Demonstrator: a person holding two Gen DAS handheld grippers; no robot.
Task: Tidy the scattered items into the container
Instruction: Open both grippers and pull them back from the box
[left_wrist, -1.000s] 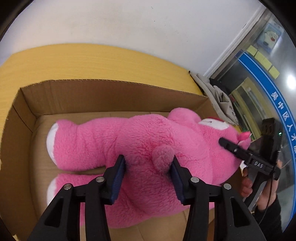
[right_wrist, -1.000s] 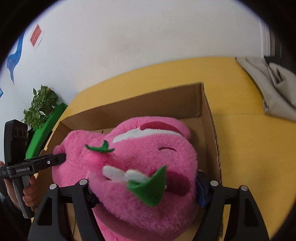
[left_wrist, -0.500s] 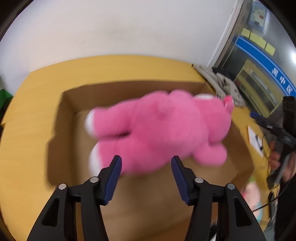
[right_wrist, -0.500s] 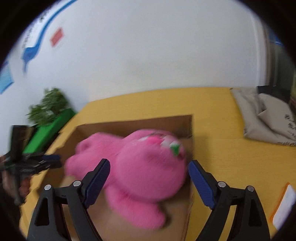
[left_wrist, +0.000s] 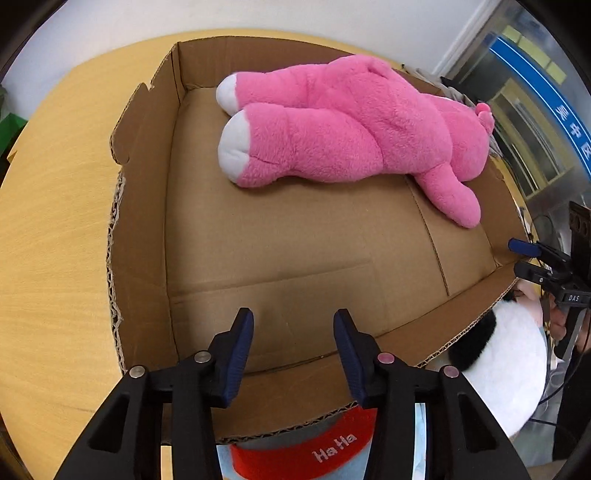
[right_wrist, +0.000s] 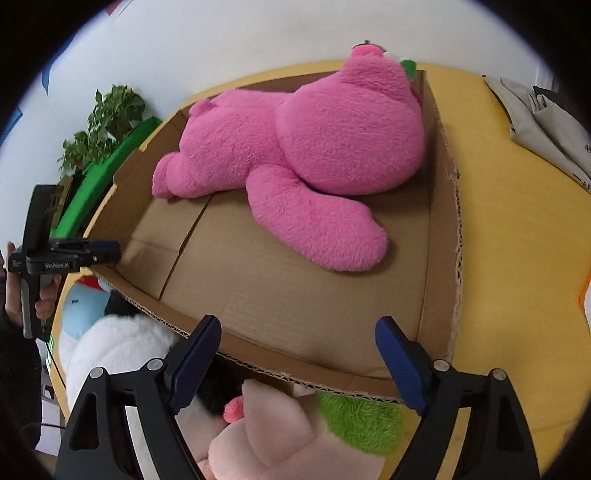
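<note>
Left wrist view: left gripper (left_wrist: 293, 328) empty, jaws closing over the cardboard box (left_wrist: 144, 206). Right gripper (right_wrist: 297, 341) also empty, closing. 1 pink plush bear (left_wrist: 354, 125) lies inside the box; 1 white plush (right_wrist: 118, 350) waits outside.

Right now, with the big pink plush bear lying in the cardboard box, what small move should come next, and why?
Probably lower the right gripper, jaws closing with nothing between them, onto the pale pink plush toy just below. The pink plush bear lies inside the cardboard box, while several toys sit outside its near wall.
</note>
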